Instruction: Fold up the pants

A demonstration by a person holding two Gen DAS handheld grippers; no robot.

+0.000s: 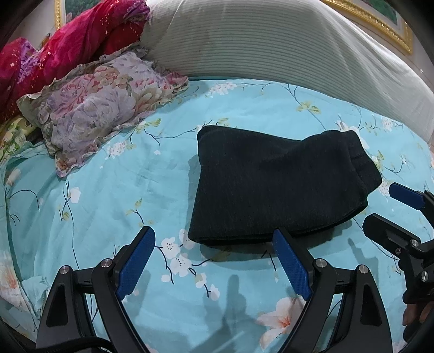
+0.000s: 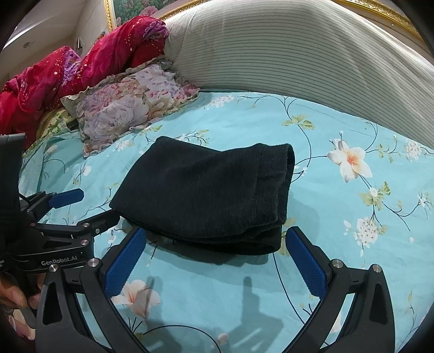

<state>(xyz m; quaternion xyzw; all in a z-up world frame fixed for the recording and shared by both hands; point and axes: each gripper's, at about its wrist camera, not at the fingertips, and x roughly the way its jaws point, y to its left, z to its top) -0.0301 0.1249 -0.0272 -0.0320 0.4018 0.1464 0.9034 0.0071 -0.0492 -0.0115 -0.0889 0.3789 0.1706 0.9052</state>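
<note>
The dark pants [image 1: 274, 184] lie folded into a thick rectangular bundle on the light blue floral bed sheet [image 1: 135, 184]; they also show in the right wrist view [image 2: 211, 190]. My left gripper [image 1: 214, 236] is open and empty, just short of the bundle's near left edge. My right gripper [image 2: 217, 236] is open and empty, its fingers either side of the bundle's near edge without holding it. The right gripper shows at the right edge of the left wrist view [image 1: 385, 206], and the left gripper at the left of the right wrist view [image 2: 92, 203].
A floral ruffled pillow [image 1: 100, 106] lies at the far left on the bed sheet [image 2: 352, 217]. A red and pink blanket [image 1: 67, 46] is heaped behind it. A grey-white ribbed cushion [image 1: 271, 46] runs along the back. A gold picture frame [image 1: 379, 21] hangs behind.
</note>
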